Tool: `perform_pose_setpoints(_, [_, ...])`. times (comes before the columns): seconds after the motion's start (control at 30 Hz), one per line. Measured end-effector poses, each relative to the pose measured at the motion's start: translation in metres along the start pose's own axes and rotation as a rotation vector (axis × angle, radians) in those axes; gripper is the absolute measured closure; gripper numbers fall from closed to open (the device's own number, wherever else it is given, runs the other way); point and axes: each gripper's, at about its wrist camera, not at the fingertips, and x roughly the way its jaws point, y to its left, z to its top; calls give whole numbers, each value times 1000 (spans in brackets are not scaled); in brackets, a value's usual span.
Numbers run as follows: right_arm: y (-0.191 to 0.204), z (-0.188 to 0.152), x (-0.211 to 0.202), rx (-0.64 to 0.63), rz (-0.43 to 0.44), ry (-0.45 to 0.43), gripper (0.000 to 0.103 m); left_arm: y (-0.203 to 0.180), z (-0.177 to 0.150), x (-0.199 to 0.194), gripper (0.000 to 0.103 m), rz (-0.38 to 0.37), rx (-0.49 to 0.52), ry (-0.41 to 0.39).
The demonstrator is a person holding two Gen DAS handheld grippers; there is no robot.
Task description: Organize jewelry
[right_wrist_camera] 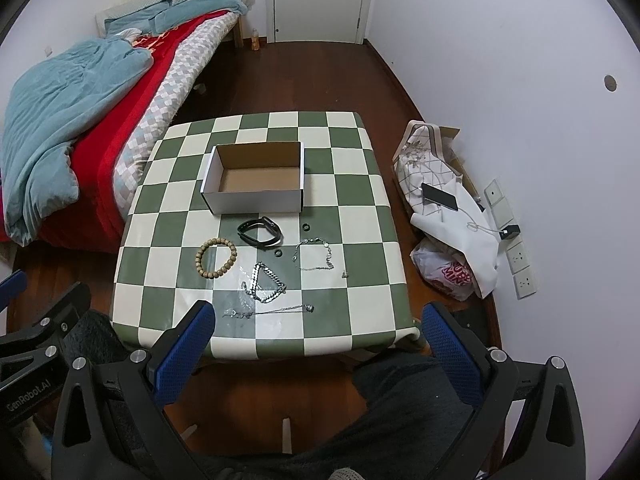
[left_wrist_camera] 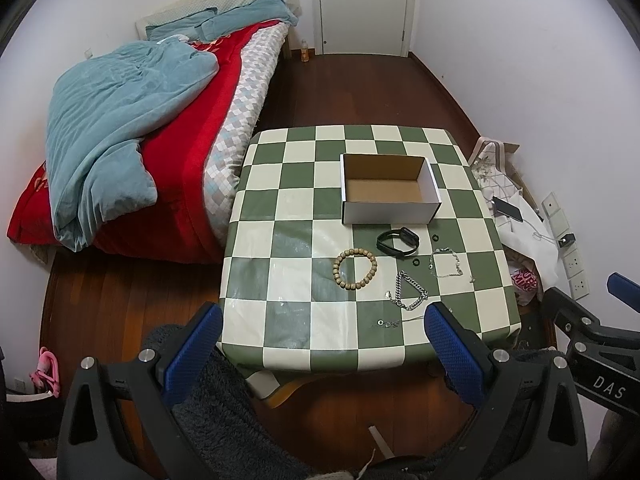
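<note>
An empty white cardboard box (left_wrist_camera: 390,188) (right_wrist_camera: 256,182) stands on the checkered table (left_wrist_camera: 288,240) (right_wrist_camera: 360,240). In front of it lie a black wristband (left_wrist_camera: 398,242) (right_wrist_camera: 260,232), a wooden bead bracelet (left_wrist_camera: 355,269) (right_wrist_camera: 216,258), a thick silver chain (left_wrist_camera: 410,290) (right_wrist_camera: 266,282), a thin silver bracelet (left_wrist_camera: 446,262) (right_wrist_camera: 314,256), a thin necklace (right_wrist_camera: 272,311) (left_wrist_camera: 390,323) and small black rings (right_wrist_camera: 306,227). My left gripper (left_wrist_camera: 324,344) and right gripper (right_wrist_camera: 318,340) are open and empty, held before the table's near edge.
A bed (left_wrist_camera: 160,128) with blue and red bedding stands left of the table. Bags, cloth and a phone (right_wrist_camera: 440,196) lie on the floor at the right by wall sockets. A white door (left_wrist_camera: 362,4) is at the back. A wooden floor surrounds the table.
</note>
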Motion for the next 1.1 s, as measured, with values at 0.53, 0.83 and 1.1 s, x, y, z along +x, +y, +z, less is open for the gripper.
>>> perform_pose_setpoints(0.53, [1, -1, -2, -2, 1, -1, 0, -6, 5, -12, 0, -2, -1, -7])
perform_pose_setpoints(0.83, [1, 1, -4, -3, 2, -3, 0, -5, 4, -13, 0, -4, 0, -10])
perform_pose_setpoints(1.1, [2, 0, -5, -4, 0, -2, 0, -5, 4, -13, 0, -3, -2, -11])
